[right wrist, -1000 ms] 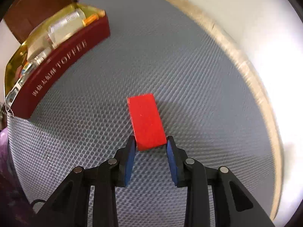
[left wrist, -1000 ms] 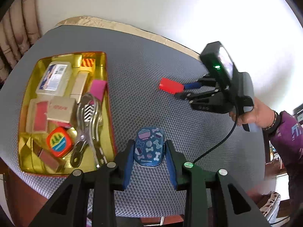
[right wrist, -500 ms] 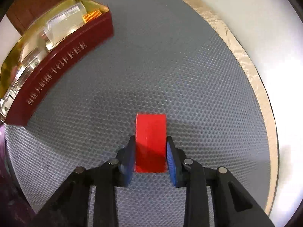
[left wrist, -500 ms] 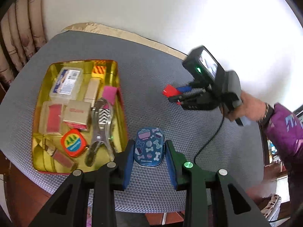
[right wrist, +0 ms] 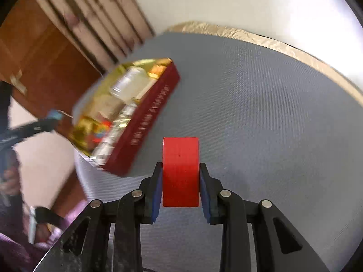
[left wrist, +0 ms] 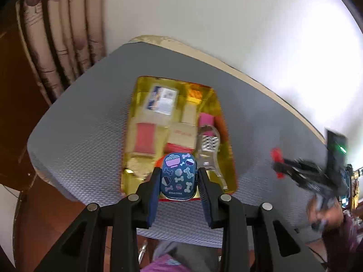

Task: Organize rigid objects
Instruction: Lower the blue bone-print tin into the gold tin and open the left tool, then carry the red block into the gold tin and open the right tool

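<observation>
Left gripper (left wrist: 178,182): clamped on a small blue tin (left wrist: 178,175) by its long sides, above the near end of the gold tray (left wrist: 130,122). Likely light, stiff, slick.
Right gripper (right wrist: 181,184): pinching a red block (right wrist: 181,170) across its flat faces, over the grey mat (right wrist: 261,124). Probably rigid, light.

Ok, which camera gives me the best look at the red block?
The right wrist view. The red block sits sharp and centred there, clamped between the right gripper pads above the grey mat. The left wrist view shows it only as a small blurred red patch at the far right, too smeared to make out its shape.
</observation>
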The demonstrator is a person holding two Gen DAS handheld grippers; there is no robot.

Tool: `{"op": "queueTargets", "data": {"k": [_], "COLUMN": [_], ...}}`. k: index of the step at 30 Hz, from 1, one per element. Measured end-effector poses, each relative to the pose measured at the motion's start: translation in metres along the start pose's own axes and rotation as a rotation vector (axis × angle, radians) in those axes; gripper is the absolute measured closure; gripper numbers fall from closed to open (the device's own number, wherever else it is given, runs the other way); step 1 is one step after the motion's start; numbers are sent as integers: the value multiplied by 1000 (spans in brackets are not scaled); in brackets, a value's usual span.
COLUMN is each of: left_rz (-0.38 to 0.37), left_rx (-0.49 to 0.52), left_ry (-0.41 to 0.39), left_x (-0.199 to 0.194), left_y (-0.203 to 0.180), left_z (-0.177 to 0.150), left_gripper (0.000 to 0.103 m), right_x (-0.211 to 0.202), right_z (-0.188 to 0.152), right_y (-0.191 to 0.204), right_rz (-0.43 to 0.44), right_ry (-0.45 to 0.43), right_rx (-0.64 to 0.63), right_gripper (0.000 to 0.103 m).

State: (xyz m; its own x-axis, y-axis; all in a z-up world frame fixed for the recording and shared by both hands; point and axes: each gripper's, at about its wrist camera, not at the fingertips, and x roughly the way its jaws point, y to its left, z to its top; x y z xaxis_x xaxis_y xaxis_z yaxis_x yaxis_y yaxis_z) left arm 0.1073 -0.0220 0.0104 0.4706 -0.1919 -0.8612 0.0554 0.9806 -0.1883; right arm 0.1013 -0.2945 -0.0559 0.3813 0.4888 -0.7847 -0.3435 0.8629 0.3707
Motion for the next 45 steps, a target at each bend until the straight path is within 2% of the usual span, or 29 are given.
{"op": "queueTargets", "data": {"k": [5, 7, 8, 11, 14, 25, 28, 29, 32, 36, 38, 41, 42, 45], "left_rz": [44, 65, 53, 62, 42, 89, 28, 25, 26, -3, 38, 149, 159, 168], "left_rx": [38, 65, 79, 100, 113, 118, 90, 81, 54, 6, -10, -11, -16, -24], "left_ry": [-35, -41, -39, -30, -13, 11, 28, 23, 19, -15, -67, -149, -163, -203], "left_x": [7, 15, 20, 36, 50, 89, 93, 92, 86, 58, 36, 11, 8, 5], "left_y": [6, 8, 7, 8, 8, 21, 27, 29, 32, 34, 29, 24, 23, 25], "left_z": [5, 11, 15, 22, 26, 17, 17, 18, 18, 16, 10, -6, -11, -21], "left_gripper": [71, 71, 71, 71, 71, 71, 68, 63, 63, 63, 63, 58, 55, 54], "right_x": [-8, -7, -7, -22, -21, -14, -13, -11, -5, 12, 25, 49, 57, 84], "right_z": [-21, -23, -26, -35, -34, -22, -15, -11, 5, 40, 62, 92, 100, 120], "right_y": [10, 15, 14, 16, 15, 29, 38, 42, 54, 73, 85, 99, 103, 110], "right_rz": [75, 73, 75, 66, 64, 60, 60, 62, 91, 127, 124, 115, 106, 78], "right_ry": [-53, -58, -60, -69, -74, -73, -68, -68, -68, -56, -49, -34, -29, -7], "right_rx": [123, 144, 154, 161, 171, 157, 133, 126, 107, 67, 27, -10, -25, -45], "right_gripper": [76, 76, 76, 76, 76, 76, 76, 76, 76, 76, 76, 76, 76, 76]}}
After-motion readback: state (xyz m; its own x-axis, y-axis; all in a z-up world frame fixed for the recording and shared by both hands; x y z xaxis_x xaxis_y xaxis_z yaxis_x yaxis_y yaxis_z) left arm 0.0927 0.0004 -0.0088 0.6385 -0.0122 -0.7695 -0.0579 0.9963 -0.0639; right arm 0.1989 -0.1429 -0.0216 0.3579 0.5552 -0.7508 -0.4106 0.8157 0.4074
